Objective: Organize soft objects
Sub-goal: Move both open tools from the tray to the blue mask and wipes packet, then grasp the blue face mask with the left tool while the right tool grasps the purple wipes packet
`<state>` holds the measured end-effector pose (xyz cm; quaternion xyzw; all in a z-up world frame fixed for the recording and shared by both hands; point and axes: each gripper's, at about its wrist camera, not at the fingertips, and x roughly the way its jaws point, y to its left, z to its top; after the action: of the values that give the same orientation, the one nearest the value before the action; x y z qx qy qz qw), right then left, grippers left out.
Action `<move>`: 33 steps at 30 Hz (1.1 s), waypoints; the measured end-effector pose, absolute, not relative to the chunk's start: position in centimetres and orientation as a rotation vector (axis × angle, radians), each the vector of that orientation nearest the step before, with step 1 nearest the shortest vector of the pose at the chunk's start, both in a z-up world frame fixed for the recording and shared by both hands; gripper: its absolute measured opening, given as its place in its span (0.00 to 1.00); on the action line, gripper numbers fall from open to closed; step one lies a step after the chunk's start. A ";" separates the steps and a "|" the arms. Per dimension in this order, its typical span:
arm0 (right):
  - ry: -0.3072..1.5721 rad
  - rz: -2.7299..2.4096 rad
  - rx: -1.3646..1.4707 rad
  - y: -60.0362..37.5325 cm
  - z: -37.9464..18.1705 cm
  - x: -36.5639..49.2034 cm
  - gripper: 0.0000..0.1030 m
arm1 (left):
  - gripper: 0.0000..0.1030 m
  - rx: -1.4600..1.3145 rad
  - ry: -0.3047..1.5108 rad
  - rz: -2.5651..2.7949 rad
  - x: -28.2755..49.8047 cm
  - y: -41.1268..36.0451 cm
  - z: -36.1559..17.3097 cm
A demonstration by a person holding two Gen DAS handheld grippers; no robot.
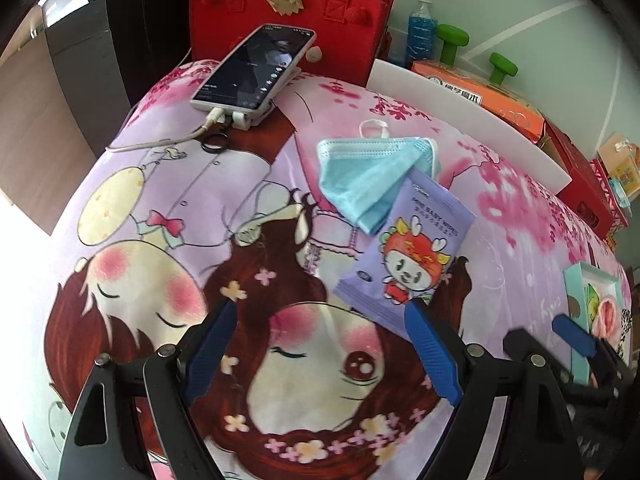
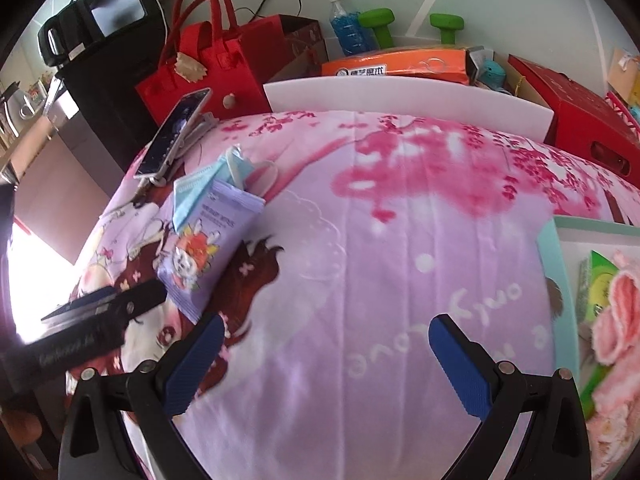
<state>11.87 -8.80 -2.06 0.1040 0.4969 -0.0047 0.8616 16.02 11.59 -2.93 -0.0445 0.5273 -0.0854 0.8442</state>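
Note:
A blue face mask [image 1: 368,180] lies folded on the cartoon bedspread [image 1: 200,208], overlapping the top of a purple baby wipes pack [image 1: 408,252]. Both also show in the right wrist view, the mask [image 2: 208,188] above the wipes pack [image 2: 204,248]. My left gripper [image 1: 320,352] is open and empty, its right fingertip just below the pack. My right gripper [image 2: 324,360] is open and empty over bare bedspread [image 2: 360,260]. A teal box [image 2: 560,280] at the right holds a pink plush item [image 2: 616,332] and a green pack [image 2: 596,280].
A phone [image 1: 252,68] on a stand with a cable sits at the bedspread's far edge. A red felt bag [image 1: 288,16], a white board [image 2: 400,96], an orange box [image 2: 400,64], red boxes, a bottle and green dumbbells stand behind.

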 end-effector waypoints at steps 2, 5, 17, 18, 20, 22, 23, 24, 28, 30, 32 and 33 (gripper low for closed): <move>1.036 -0.011 0.235 -8.6 -2.1 12.3 1.00 | 0.84 -0.093 1.102 -0.189 15.8 12.3 -2.9; 1.032 0.004 0.278 -8.1 -2.2 13.2 1.00 | 0.84 -0.086 1.102 -0.176 15.8 13.4 -3.1; 1.054 0.056 0.268 -3.2 -2.7 17.8 1.00 | 0.84 -0.071 1.091 -0.052 15.2 17.6 -3.6; 1.056 0.055 0.257 -2.7 -2.9 18.1 1.00 | 0.84 -0.071 1.089 -0.049 15.1 17.7 -3.6; 1.066 0.058 0.242 -1.8 -3.4 18.7 1.00 | 0.84 -0.078 1.087 -0.048 15.0 18.1 -3.6; 1.075 0.052 0.228 -1.3 -3.9 19.1 1.00 | 0.84 -0.077 1.085 -0.041 15.0 18.2 -3.6; 1.080 0.043 0.214 -1.0 -4.2 19.4 1.00 | 0.84 -0.074 1.085 -0.039 15.0 18.3 -3.6; 1.088 0.028 0.196 -0.9 -4.6 19.5 1.00 | 0.84 -0.073 1.084 -0.038 15.0 18.3 -3.6; 1.091 -0.011 0.172 -1.2 -5.1 19.5 1.00 | 0.84 -0.072 1.084 -0.035 15.0 18.2 -3.7; 1.086 -0.031 0.161 -1.7 -5.0 19.3 1.00 | 0.84 -0.076 1.083 -0.035 15.0 18.1 -3.6; 1.082 -0.053 0.156 -2.3 -5.0 19.2 1.00 | 0.84 -0.081 1.083 -0.039 15.0 18.0 -3.6; 1.083 -0.062 0.156 -2.6 -5.0 19.1 1.00 | 0.84 -0.086 1.084 -0.044 15.0 18.0 -3.5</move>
<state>19.06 -2.64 -5.01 0.0743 0.5147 -0.0293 0.8536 15.05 18.01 -3.53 -0.0410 0.5155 -0.0209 0.8557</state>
